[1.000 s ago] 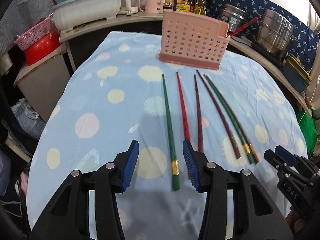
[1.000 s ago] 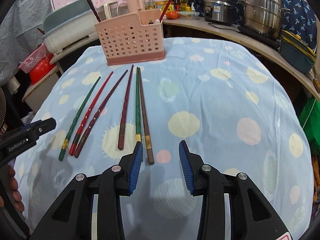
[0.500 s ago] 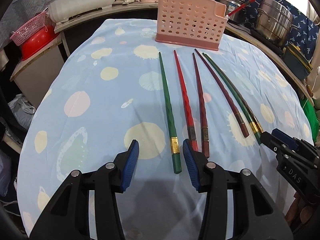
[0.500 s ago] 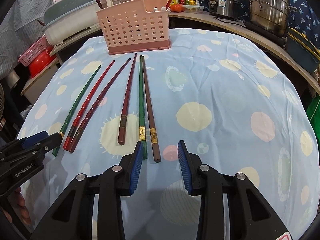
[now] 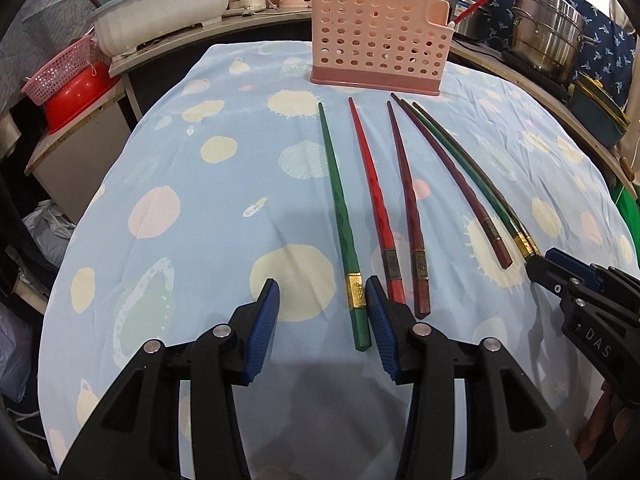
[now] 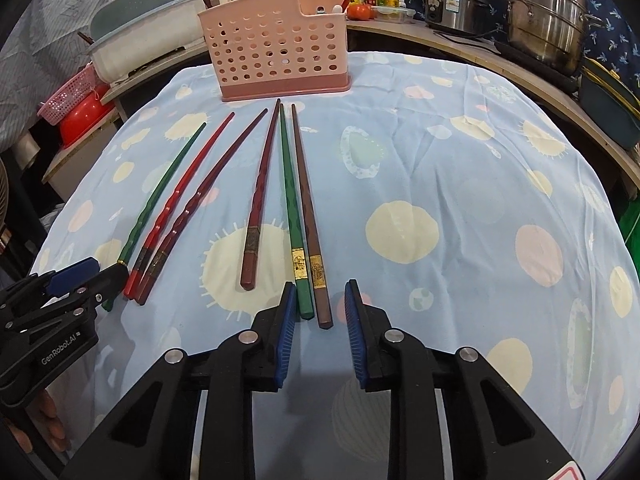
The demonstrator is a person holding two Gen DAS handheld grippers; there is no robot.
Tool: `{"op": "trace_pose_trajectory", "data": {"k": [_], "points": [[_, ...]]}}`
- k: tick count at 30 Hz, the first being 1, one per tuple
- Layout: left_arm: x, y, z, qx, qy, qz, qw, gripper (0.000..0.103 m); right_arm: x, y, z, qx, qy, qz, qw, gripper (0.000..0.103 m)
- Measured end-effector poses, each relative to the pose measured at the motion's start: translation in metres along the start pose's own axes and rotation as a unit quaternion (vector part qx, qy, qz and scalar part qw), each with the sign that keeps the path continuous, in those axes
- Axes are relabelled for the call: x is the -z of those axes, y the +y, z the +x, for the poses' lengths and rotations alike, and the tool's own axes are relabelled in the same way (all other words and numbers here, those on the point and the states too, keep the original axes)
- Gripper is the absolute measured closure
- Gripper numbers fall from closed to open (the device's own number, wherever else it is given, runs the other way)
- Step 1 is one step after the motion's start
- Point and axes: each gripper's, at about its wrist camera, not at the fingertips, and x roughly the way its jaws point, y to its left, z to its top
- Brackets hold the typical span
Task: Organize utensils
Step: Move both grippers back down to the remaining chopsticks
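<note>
Now the right gripper (image 6: 318,322) has just been narrowing its jaws around the butt ends of a green chopstick (image 6: 294,232) and a brown chopstick (image 6: 310,232), not yet pinched. The left gripper (image 5: 322,326), half open and empty, has sunk over another green chopstick (image 5: 340,216). The pink holder (image 6: 276,56) stands far ahead.

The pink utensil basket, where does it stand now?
In both wrist views the pink utensil basket stands upright at the table's far edge, just beyond the six chopsticks' tips.

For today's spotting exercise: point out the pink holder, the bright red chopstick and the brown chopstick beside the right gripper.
pink holder (image 5: 380,36), left wrist view: middle of its perforated front wall.
bright red chopstick (image 5: 370,184), left wrist view: mid-shaft.
brown chopstick (image 6: 308,208), right wrist view: mid-shaft.
</note>
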Motion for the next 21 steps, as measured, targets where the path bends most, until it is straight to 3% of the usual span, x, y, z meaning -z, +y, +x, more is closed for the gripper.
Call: {"op": "trace_pose_trajectory", "data": {"k": [8,21], "points": [[0.002,-0.002,-0.002,0.012,-0.007,0.007,0.9999,0.079,0.000,0.000,-0.001,-0.003,-0.001,-0.001,1.000,0.088],[0.004,-0.001,-0.003,0.017,-0.005,-0.001,0.9998,0.079,-0.005,-0.011,-0.015,-0.010,-0.021,0.019,1.000,0.087]]}}
